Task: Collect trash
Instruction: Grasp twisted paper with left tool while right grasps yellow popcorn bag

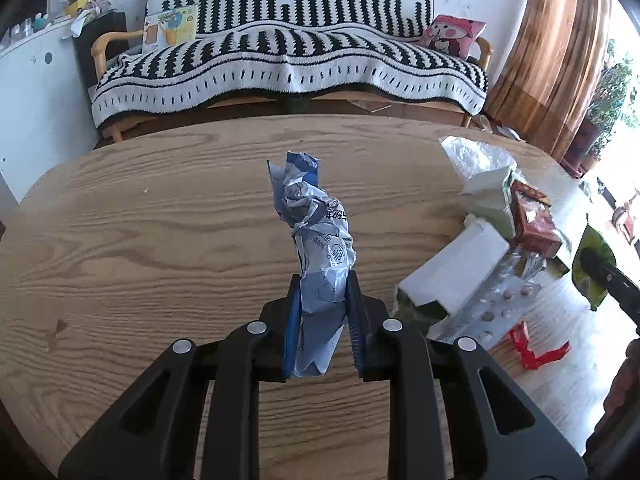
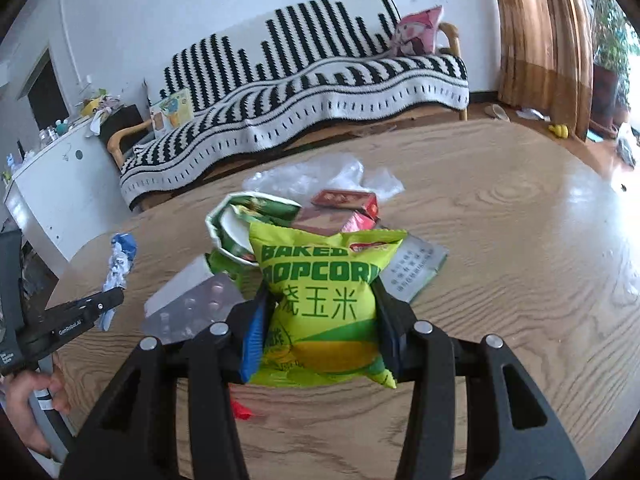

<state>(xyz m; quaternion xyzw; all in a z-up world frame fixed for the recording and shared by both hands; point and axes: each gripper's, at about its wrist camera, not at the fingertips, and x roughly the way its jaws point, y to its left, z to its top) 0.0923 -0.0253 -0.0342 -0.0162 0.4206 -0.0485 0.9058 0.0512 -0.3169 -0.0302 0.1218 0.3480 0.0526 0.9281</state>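
The left gripper (image 1: 323, 280) clamps a crumpled blue-and-white wrapper (image 1: 316, 232) above the wooden table (image 1: 160, 220); the right gripper (image 2: 320, 292) pinches a green popcorn bag (image 2: 324, 300) over the trash pile, seemingly boxes (image 2: 344, 208) and a blister pack (image 2: 200, 304)

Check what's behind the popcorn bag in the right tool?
Behind the popcorn bag: red boxes, a green-white carton, clear plastic. The bag covers their lower parts.

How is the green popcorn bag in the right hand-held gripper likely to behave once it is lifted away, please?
The popcorn bag is probably light and floppy: it looks flat and bends between the right hand-held gripper fingers. Its glossy film may be slippery, so it could slide. The unsupported top will likely droop or flap rather than hold shape.
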